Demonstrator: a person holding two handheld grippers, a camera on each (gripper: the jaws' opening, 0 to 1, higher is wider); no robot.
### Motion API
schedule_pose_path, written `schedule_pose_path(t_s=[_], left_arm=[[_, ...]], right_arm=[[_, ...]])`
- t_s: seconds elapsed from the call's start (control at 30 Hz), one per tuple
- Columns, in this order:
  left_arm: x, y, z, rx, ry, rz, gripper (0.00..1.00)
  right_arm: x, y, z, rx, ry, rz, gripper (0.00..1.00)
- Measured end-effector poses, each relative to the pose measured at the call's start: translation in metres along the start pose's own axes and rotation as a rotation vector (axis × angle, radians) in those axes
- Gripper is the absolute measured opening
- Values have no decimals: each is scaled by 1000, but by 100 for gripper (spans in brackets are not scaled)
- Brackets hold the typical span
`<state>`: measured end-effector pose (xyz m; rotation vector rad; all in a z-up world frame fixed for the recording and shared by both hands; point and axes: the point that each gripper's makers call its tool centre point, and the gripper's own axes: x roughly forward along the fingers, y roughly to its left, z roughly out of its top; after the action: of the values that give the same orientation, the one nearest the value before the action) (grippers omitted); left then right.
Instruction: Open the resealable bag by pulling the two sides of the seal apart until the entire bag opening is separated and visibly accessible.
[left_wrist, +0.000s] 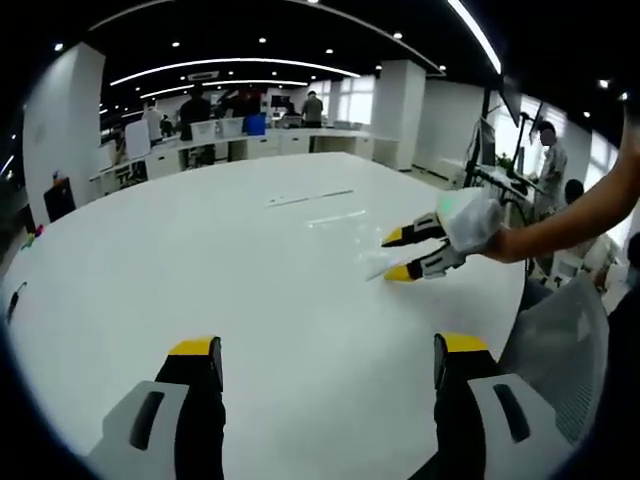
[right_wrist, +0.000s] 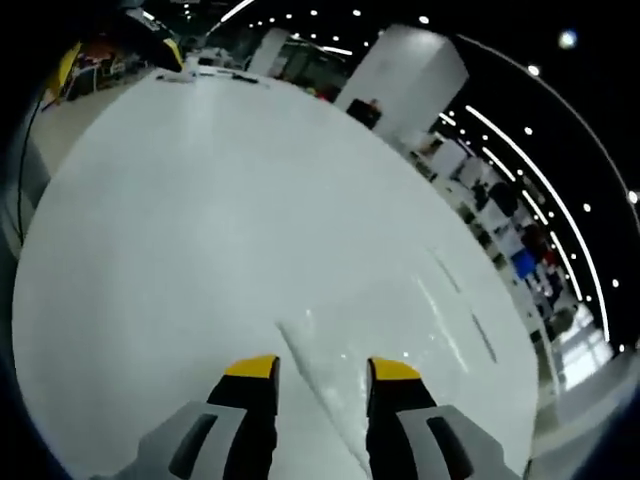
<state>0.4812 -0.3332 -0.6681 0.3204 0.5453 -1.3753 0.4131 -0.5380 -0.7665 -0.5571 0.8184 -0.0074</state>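
Observation:
A clear resealable bag lies flat on the white table; it is hard to make out against the surface. My right gripper is open, low over the table, with the bag's edge and corner lying between its yellow-tipped jaws. In the left gripper view the right gripper comes in from the right, held by a person's hand, its tips at the faint bag. My left gripper is open at the near side of the table, with nothing between its jaws, well short of the bag.
Two thin strips lie farther back on the table. A mesh office chair stands at the table's right edge. A dark cable lies at the left edge. Desks with people line the back of the room.

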Motion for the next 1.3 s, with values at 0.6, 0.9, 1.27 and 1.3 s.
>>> schedule_pose_path(t_s=[0.6, 0.9, 1.27, 1.3], left_arm=[[2, -2, -1, 3, 7, -16, 85], [1, -5, 0, 18, 10, -20, 84], [0, -8, 2, 31, 8, -23, 84], [0, -9, 2, 33, 8, -23, 84]], right_arm=[[7, -4, -1, -53, 18, -11, 18], [11, 1, -5, -93, 31, 18, 3], [8, 1, -6, -101, 27, 34, 0], [6, 0, -5, -104, 23, 35, 0]])
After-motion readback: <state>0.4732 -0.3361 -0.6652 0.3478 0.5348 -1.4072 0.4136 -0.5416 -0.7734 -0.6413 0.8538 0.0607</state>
